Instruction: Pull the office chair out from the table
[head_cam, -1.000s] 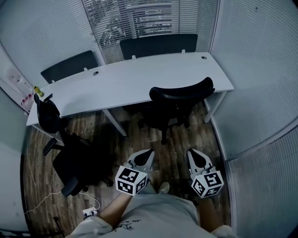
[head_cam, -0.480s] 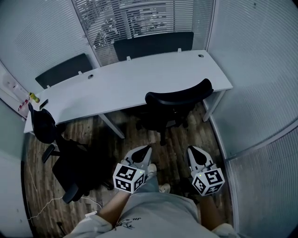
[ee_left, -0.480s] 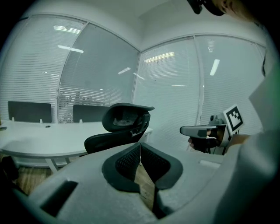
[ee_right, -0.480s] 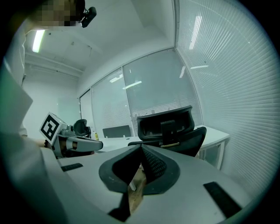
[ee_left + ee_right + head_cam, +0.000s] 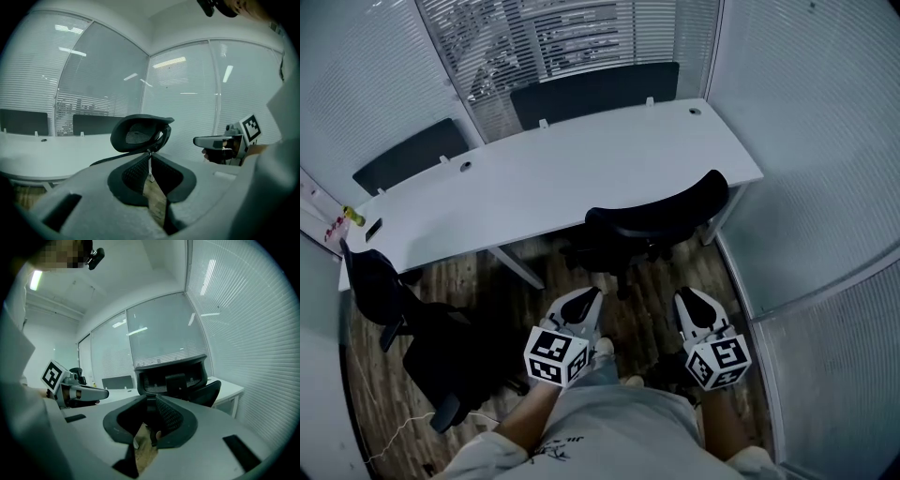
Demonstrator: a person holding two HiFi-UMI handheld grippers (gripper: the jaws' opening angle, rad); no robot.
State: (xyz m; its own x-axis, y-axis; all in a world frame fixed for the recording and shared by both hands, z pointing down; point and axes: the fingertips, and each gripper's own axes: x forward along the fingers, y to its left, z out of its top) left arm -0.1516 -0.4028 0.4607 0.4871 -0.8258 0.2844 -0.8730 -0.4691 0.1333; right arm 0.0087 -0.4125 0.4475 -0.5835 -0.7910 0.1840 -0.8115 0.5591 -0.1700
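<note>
Facing the chair, both hand-held grippers are held short of it. The chair stands just ahead of them, its seat tucked under the worktop. The left hand-held gripper is pressed together and empty. The right hand-held gripper has just been opening a crack, with nothing between its jaws. For a clean pull, the chair's top rim is best pinched at two well-spaced spots and drawn straight back.

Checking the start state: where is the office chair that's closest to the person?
Head view: the office chair is pushed in at the near edge of the white table, right of centre; a second chair stands apart at lower left.
</note>
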